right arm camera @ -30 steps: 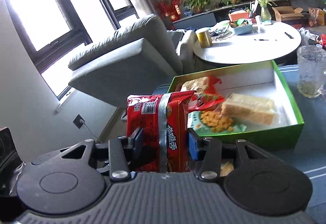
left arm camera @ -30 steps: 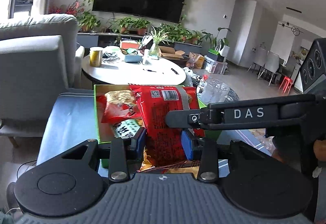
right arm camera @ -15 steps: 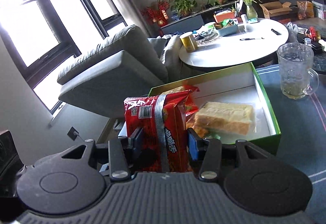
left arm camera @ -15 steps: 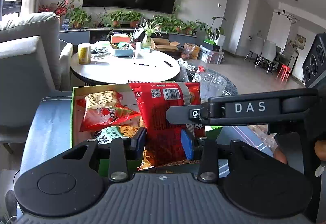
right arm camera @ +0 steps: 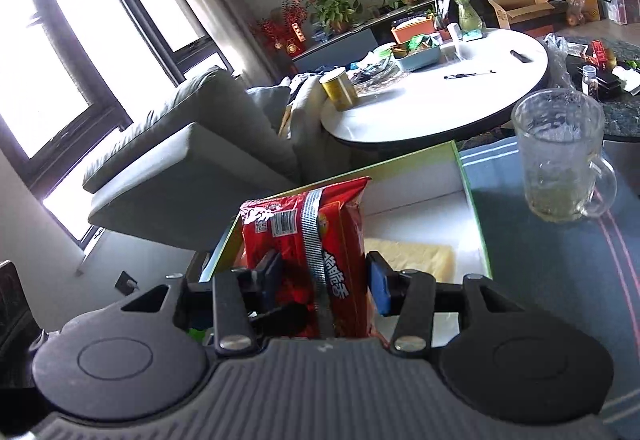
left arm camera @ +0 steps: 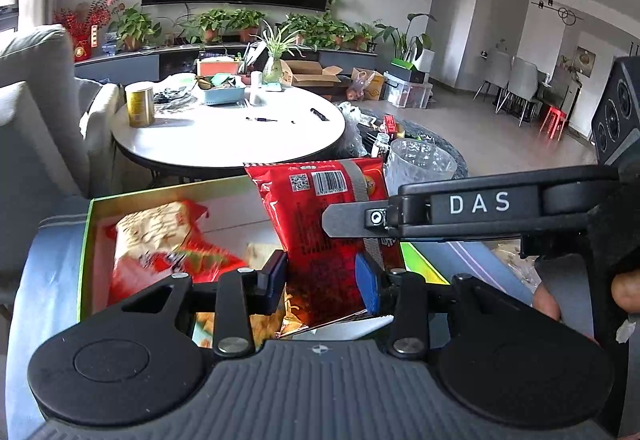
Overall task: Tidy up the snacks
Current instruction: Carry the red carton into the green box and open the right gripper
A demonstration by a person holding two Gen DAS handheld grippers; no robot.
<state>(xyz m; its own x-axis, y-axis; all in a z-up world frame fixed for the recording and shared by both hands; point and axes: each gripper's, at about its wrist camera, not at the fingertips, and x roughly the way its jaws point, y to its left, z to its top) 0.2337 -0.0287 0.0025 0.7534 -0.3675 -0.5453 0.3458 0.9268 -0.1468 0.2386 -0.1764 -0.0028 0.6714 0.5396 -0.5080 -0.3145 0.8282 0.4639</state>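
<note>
Red snack bag (left arm camera: 320, 224), barcode, grey seam strip

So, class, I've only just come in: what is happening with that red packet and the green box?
A person holds a two-finger gripper in each hand, and both the left gripper and the right gripper are clamped on one red snack bag, carried upright over the open green box. The box holds another red snack packet and a wrapped pale slab, perhaps bread. A glass mug stands beside the box.
</note>
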